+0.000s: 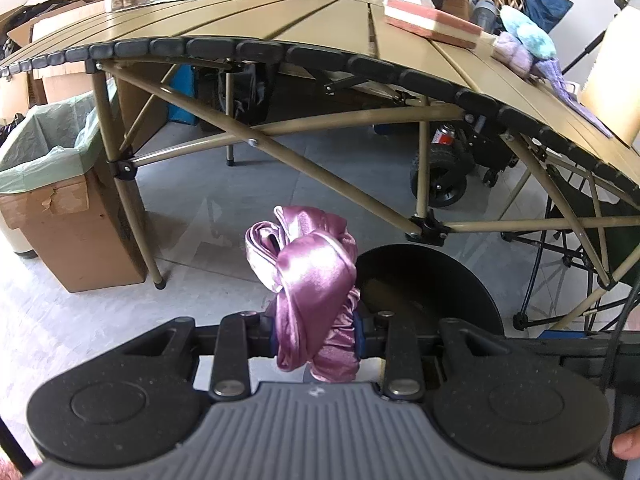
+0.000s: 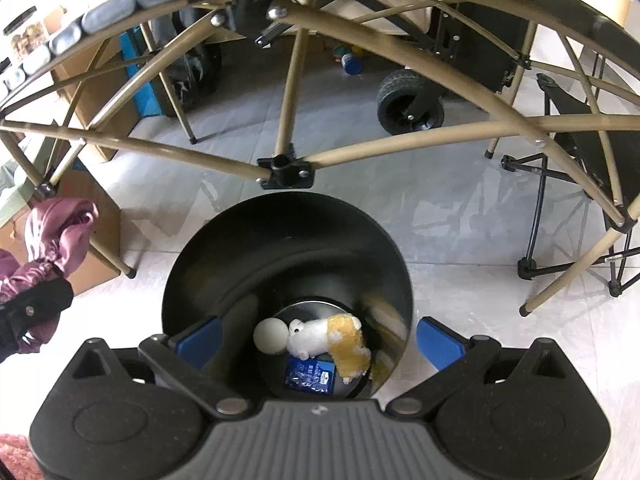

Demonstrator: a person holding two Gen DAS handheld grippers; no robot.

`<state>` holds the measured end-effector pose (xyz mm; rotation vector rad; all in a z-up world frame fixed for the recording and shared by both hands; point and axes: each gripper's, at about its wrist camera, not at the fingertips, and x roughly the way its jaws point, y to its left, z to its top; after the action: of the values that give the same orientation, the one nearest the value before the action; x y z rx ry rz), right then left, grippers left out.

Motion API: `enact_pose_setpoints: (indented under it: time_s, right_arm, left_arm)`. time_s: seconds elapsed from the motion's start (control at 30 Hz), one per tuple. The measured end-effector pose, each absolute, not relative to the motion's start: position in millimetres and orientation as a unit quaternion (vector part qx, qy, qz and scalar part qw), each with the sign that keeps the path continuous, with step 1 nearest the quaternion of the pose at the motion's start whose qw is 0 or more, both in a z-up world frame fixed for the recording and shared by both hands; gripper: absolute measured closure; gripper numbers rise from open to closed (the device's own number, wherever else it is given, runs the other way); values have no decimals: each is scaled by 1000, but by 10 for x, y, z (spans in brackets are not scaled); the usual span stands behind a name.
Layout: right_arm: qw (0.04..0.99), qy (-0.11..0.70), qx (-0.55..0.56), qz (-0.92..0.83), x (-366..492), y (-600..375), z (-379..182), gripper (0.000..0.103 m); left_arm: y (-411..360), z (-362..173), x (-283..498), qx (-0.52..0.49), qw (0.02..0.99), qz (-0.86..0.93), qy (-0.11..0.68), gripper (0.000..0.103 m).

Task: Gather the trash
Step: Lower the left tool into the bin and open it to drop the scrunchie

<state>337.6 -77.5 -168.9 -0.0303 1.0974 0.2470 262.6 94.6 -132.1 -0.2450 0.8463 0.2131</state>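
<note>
My left gripper (image 1: 316, 338) is shut on a bunched pink satin cloth (image 1: 308, 272), which sticks up and forward from the jaws above the grey floor. The same cloth (image 2: 60, 232) shows at the left edge of the right wrist view, held off the floor. A black round bin (image 2: 286, 280) stands on the floor right below my right gripper (image 2: 318, 344), whose blue pads are wide apart with nothing between them. Inside the bin lie a white ball (image 2: 271, 336), a white and yellow plush toy (image 2: 332, 340) and a blue packet (image 2: 310, 376). The bin's rim (image 1: 432, 280) also shows just right of the cloth.
A tan folding table (image 1: 280, 20) stands ahead, its braces and legs (image 2: 288, 92) spanning the floor. On it lie a pink tissue box (image 1: 432, 20) and a pastel plush (image 1: 524, 46). A cardboard box with a green liner (image 1: 52, 184) sits at left. A wheeled cart (image 2: 410, 102) and a folding chair frame (image 2: 568, 184) are at right.
</note>
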Motion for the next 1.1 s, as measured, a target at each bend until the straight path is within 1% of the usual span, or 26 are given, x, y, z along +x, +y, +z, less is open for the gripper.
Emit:
enact_pose_setpoints:
  time_s: [0.67, 1.1]
  right_arm:
    - [866, 493, 39, 75, 3308, -1519, -1461, 0]
    - [871, 484, 78, 43, 3248, -2088, -1423, 0]
  left_arm:
    - [311, -1348, 2809, -106, 890, 39, 442, 70]
    - [-52, -1532, 3050, -97, 865, 21, 491, 70]
